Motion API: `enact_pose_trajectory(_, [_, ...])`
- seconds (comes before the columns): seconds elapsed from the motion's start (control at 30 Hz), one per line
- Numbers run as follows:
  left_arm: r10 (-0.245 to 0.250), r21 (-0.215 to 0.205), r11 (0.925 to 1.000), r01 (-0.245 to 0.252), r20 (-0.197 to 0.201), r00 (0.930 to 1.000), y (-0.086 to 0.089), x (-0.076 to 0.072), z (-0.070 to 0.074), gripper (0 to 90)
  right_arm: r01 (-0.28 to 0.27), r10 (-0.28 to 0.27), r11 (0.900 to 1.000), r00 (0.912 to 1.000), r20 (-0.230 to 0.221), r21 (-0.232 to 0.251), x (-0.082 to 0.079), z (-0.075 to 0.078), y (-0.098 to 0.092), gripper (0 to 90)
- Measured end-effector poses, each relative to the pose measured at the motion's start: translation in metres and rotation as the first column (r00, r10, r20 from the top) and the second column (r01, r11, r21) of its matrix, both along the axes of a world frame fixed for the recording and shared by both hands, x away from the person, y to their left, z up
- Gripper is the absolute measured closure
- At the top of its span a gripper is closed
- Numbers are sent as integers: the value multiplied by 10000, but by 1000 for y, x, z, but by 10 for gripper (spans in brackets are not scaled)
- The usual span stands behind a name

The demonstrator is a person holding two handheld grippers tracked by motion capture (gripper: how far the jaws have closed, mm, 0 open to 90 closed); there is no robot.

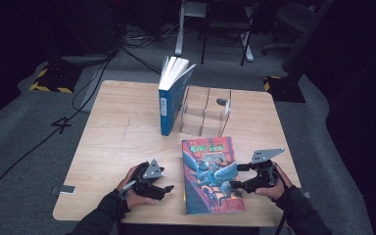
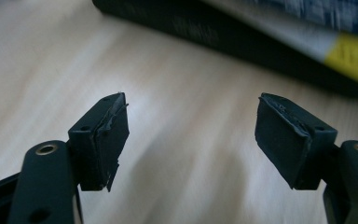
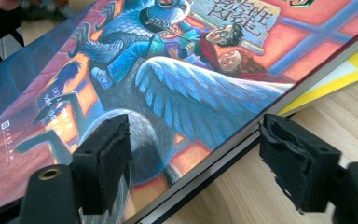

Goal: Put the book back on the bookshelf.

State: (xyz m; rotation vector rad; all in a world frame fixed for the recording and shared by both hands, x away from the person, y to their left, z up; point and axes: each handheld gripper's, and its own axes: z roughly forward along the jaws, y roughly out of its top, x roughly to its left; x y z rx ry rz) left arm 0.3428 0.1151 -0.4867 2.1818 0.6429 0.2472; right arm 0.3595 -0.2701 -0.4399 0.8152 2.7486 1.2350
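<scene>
A colourful illustrated book [image 1: 209, 166] lies flat at the table's front, on top of something dark with a yellow strip [image 3: 340, 74]. My right gripper [image 1: 238, 176] sits at the book's right edge and stands open. In the right gripper view [image 3: 196, 154] one pad hovers over the cover [image 3: 168, 70] and the other hangs beside the edge over the wood, neither pressing. My left gripper [image 1: 165, 181] rests left of the book. It is open [image 2: 191, 135] with bare table between its pads, and the book's dark side [image 2: 223, 32] lies just ahead.
A blue book [image 1: 169, 105] stands upright, its pages fanned, leaning against a clear acrylic rack [image 1: 205, 110] at the back middle of the wooden table [image 1: 117, 137]. Chair and desk legs and cables lie on the floor beyond.
</scene>
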Motion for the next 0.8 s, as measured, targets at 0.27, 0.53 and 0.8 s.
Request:
enact_pose_trajectory(0.27, [321, -4, 9995, -321, 448, 9985, -20, 31, 10, 272, -123, 122, 9999, 9993, 348, 21, 0, 1, 1, 251])
enact_pose_trajectory(0.53, [268, 381, 9989, -289, 546, 9981, -29, 47, 6, 276, -267, 240, 9988, 9977, 639, 418, 7, 4, 2, 261])
enact_pose_trajectory(0.8, [352, 336, 9987, -371, 552, 9979, -32, 56, 4, 283, -207, 184, 9994, 9961, 860, 263, 24, 10, 15, 323])
